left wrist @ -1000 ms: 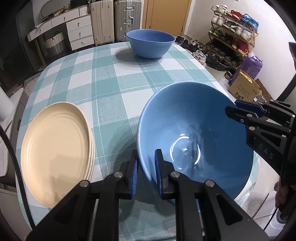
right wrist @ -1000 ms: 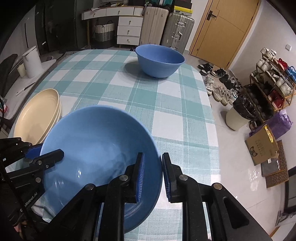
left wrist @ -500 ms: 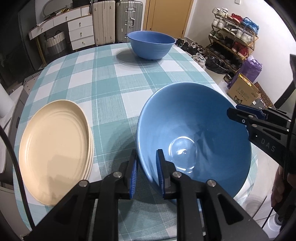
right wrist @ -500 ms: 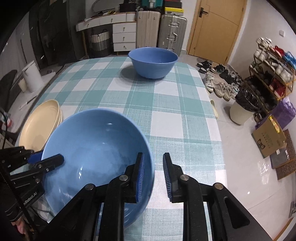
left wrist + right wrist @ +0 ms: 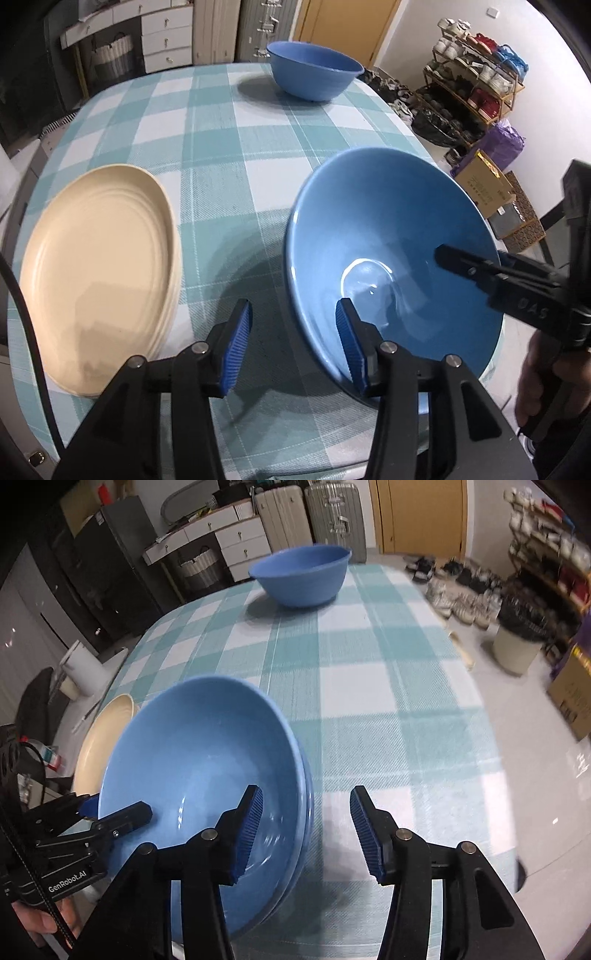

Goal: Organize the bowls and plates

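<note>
**Left wrist view: blue bowl being let go onto its stack as both jaws spread**

Left wrist view, nearest first: the left hand-held gripper point(image 5: 293, 341) is seen with its jaws opening, the near rim of the top blue bowl point(image 5: 391, 236) standing between the blue pads but pressed by neither. In the right wrist view the right hand-held gripper point(image 5: 306, 827) is likewise opening; its left pad lies inside the bowl and its right pad outside over the cloth, the opposite rim between them and ungripped. A release is judged to be under way: the bowl was evidently carried by two opposite rim points so that it could be lowered level, and a second rim line is seen beneath it in the right wrist view, so it is taken to be nested in another blue bowl of the same shape.

Just beside this stack, on its left, a stack of cream plates point(image 5: 98, 266) is kept near the desk edge, suggesting that like is being gathered with like. One far blue bowl point(image 5: 314, 70) is left alone at the opposite end, well apart, and is judged the next piece to be fetched.

The desk point(image 5: 218, 147) is covered by a teal-and-white checked cloth. Beyond it are seen suitcases point(image 5: 308, 515), a white drawer unit point(image 5: 236, 535), a wooden door point(image 5: 419, 513) and a shoe rack point(image 5: 476, 70).
</note>
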Tool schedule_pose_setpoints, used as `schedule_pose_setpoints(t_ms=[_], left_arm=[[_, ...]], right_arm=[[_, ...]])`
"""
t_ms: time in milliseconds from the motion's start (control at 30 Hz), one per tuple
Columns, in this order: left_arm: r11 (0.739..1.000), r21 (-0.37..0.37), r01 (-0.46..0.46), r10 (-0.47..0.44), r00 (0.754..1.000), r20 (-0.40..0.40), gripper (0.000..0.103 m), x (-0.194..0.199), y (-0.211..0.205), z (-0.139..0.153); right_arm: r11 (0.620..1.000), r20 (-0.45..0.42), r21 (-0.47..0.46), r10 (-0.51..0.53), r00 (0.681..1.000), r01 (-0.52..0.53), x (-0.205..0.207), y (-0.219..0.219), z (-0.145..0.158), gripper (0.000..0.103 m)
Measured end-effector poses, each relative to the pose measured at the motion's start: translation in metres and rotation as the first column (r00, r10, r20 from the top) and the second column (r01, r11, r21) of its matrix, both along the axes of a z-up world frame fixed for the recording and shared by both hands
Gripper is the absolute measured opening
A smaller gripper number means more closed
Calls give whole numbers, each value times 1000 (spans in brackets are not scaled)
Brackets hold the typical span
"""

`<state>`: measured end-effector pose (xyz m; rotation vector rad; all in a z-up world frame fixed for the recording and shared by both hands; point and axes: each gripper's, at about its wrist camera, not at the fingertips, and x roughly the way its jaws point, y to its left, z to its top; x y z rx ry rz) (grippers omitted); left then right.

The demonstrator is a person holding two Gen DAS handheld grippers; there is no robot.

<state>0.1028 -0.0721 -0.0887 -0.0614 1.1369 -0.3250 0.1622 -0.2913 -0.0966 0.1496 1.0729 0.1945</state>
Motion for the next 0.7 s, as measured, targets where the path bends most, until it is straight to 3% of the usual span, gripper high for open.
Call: schedule_pose_setpoints(t_ms=[267,367,700], left_arm=[[998,-42,52,-55,996,-74,47,3,-15,-15],[996,-46,82,-85,994,-73,46,2,-25,-13],[995,-3,98,-97,990,-97,46,23,-37,-11]], right_arm=[[987,-91,162,3,996,12,2,-7,-32,50],[982,-100,190,7,995,12,3,-5,-35,40],[982,-96,189,-5,995,23,21,2,-34,38]])
